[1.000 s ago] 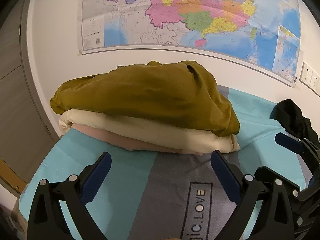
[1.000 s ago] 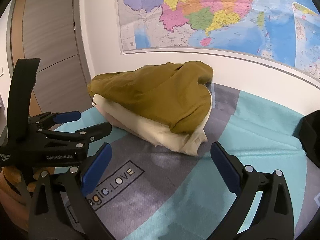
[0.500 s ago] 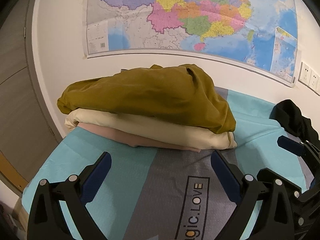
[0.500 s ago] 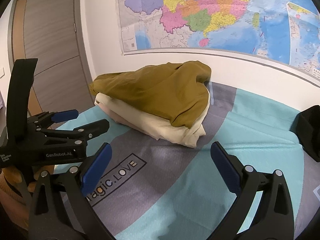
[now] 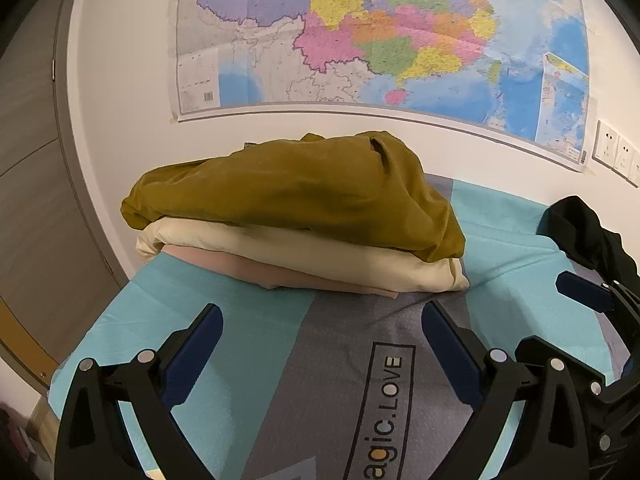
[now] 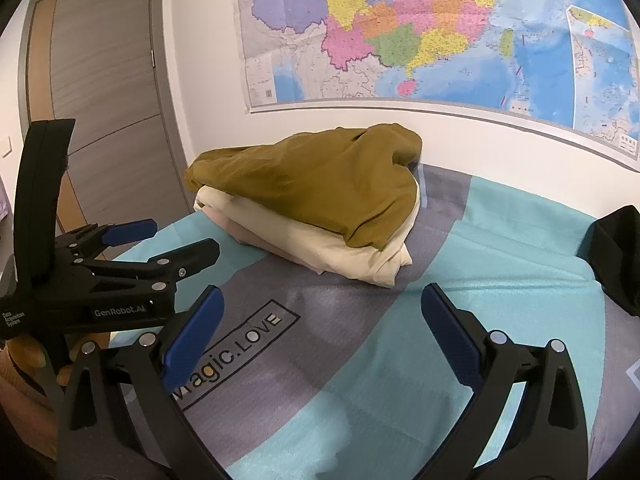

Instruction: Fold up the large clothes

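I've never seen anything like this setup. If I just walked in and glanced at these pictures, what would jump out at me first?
Probably the big colourful wall map filling the wall behind the bed. Next, the stack of folded clothes at the far end of the teal and grey bedspread, an olive-brown garment on top of a cream one and a pink one. In the foreground, the left gripper and right gripper both stand open and empty.

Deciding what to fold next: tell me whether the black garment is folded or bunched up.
Bunched up. The black garment sits in a lumpy heap at the bed's far right, with no flat layers like the stacked pile.
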The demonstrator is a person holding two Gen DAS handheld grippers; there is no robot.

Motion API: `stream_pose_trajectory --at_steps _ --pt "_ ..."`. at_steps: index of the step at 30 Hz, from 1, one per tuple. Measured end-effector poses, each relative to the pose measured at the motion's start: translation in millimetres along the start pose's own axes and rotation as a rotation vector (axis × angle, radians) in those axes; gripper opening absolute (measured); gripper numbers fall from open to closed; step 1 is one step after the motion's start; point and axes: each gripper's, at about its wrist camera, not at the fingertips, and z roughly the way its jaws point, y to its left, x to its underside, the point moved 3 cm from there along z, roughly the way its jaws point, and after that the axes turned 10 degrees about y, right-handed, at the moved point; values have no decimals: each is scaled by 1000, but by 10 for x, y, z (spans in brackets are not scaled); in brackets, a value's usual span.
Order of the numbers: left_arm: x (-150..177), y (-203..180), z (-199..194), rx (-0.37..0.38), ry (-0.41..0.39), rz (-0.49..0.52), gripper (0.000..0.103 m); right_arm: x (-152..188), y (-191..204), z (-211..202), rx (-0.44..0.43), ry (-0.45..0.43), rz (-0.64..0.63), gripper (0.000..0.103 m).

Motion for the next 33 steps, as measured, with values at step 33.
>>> stream_pose_trajectory --at_steps 33 --pt "117 -48 -104 -4 -9 15 96 98 38 -111 -13 -13 10 97"
